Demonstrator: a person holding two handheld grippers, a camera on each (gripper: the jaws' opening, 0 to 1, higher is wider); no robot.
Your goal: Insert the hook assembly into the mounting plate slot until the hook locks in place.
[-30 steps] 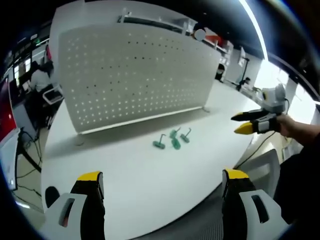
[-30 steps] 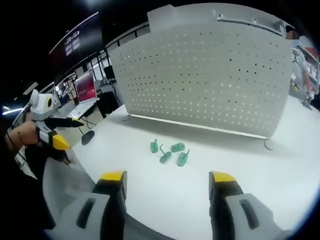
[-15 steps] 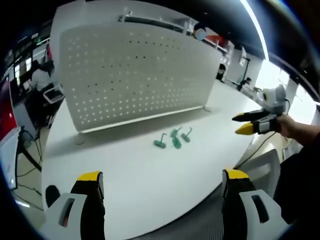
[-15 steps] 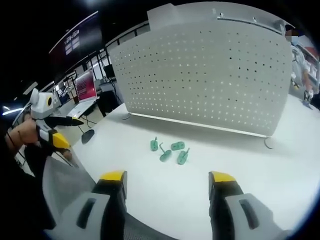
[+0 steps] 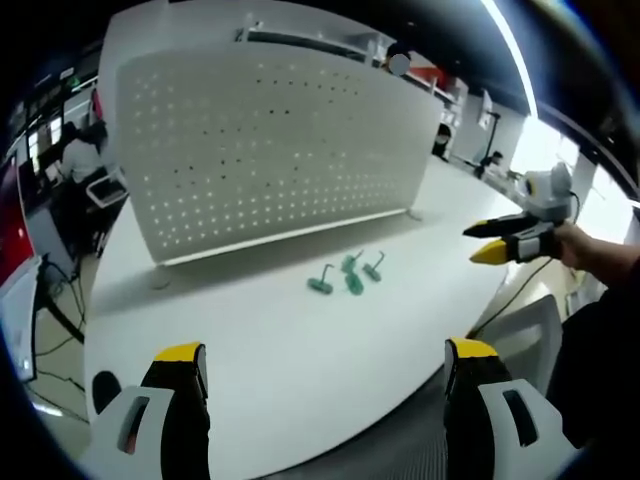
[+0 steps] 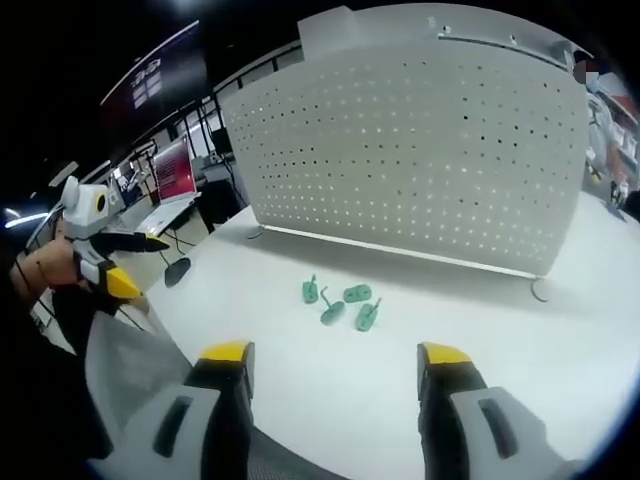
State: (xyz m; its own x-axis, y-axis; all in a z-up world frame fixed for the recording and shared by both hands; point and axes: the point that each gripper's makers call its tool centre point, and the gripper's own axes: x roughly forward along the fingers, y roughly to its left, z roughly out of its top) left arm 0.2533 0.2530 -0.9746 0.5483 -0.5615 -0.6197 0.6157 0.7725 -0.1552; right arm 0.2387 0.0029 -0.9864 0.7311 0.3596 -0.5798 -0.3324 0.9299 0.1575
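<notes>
Left gripper view: the left gripper [image 5: 322, 365] hangs over the near edge of the white table [image 5: 250, 340], jaws spread wide with nothing between them. A cluster of small green hook pieces [image 5: 347, 275] lies on the table in front of the upright white perforated panel [image 5: 260, 150] — near its foot but apart from it. The right gripper [image 5: 500, 241] comes in from the right, held in a hand; its yellow-tipped jaws stand slightly parted, empty.

Right gripper view: the right gripper [image 6: 335, 375] is also open and empty, over the table's [image 6: 420, 350] edge. The green hook pieces [image 6: 340, 301] lie ahead, before the perforated panel [image 6: 420, 150]. The left gripper [image 6: 125, 265] shows at the left, jaws apart.
</notes>
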